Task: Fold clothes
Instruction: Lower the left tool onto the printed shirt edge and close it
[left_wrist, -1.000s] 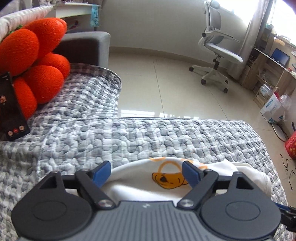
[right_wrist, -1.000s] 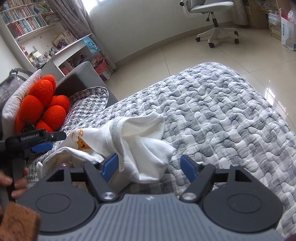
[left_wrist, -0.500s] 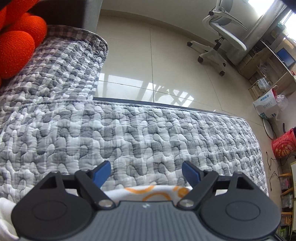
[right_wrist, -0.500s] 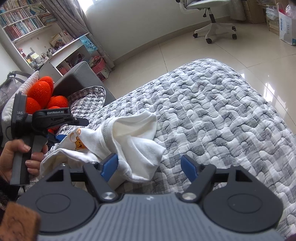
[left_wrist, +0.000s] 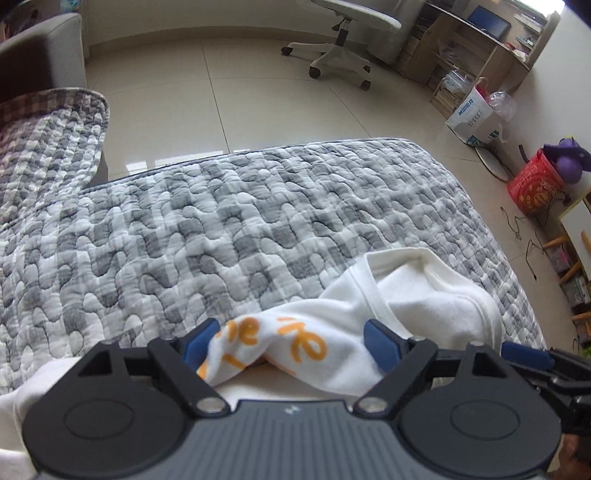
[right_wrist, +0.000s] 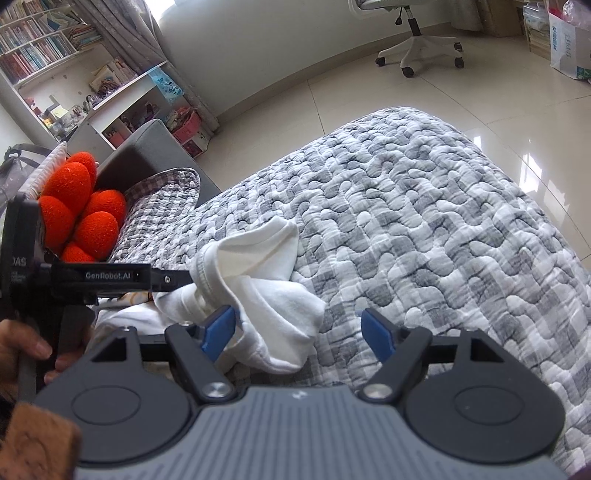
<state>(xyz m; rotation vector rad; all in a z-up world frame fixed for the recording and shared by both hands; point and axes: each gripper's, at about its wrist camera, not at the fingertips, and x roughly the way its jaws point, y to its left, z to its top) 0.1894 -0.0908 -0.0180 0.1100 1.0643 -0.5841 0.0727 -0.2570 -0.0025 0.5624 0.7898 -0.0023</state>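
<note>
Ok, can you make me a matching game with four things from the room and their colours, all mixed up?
Things:
1. round cushions
2. crumpled shirt
3. quilt
4. finger pads of the right hand-held gripper

Colours:
A. blue
B. grey and white patches
C. bright orange-red
D. white with orange print

Pairs: 1-C, 2-D, 3-B, 4-A
</note>
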